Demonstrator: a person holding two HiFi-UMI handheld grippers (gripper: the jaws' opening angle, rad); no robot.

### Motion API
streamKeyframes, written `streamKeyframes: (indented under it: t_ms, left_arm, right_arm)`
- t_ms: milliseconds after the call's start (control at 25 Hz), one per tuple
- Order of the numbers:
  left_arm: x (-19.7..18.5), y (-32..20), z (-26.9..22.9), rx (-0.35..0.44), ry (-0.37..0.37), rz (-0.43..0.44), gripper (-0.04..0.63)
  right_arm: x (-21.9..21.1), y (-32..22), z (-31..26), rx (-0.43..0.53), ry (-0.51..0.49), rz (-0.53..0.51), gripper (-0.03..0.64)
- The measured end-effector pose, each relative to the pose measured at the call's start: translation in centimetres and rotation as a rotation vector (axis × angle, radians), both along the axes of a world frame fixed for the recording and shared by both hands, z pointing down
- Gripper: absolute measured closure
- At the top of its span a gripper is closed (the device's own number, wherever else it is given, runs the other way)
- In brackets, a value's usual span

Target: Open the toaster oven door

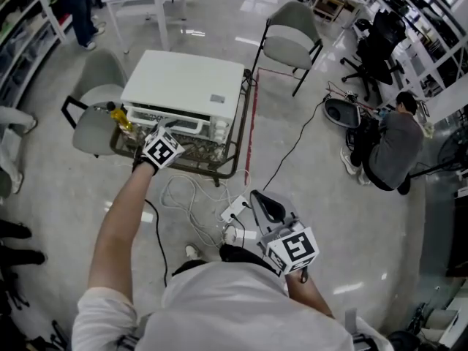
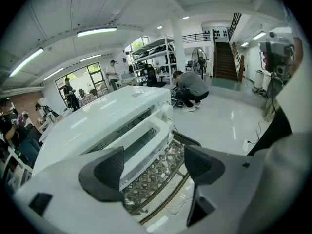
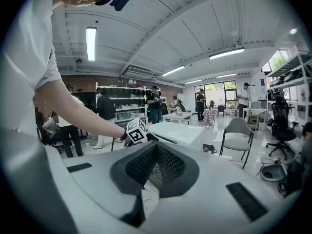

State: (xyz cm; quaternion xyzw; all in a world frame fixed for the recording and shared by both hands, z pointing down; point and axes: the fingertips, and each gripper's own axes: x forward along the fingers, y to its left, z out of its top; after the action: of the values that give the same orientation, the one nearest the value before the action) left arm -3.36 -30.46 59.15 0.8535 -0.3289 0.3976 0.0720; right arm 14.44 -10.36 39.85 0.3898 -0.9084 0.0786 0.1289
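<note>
Where it sits on lattice tray [image 2: 157,172], toaster oven [image 1: 183,85] white, boxy, glass-fronted.

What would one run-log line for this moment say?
left tool: open, facing handle | right tool: shut, empty | toaster oven door: closed

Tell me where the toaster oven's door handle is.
Left gripper view, centre: the door handle runs along the toaster oven front, just beyond the left gripper's open jaws.

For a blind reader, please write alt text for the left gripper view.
The left gripper, jaws open, faces the handle of the white toaster oven without gripping it. The oven stands on a lattice table; a person crouches behind.
</note>
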Motion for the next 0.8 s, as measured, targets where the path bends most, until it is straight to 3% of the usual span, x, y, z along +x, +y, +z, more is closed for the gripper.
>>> streamKeyframes:
  t_ms: [280,600,800]
  left_arm:
    - [-0.3,0.4,0.1,0.006,0.077,-0.052,0.204]
    - [-0.4,2.0,0.2,0.005,0.096,-0.053,0.203]
    - [-0.9,2.5,0.4,-0.013,0.193,-0.104,0.203]
  right_arm:
    - [-0.9,0.4,0.2,-0.002,0.003,0.000,0.594]
    - [-2.2,1.3,0.0,-0.003,0.000,-0.012,0.595]
    - [-2.9,2.0,0.4,-0.013,-0.003,0.000,0.595]
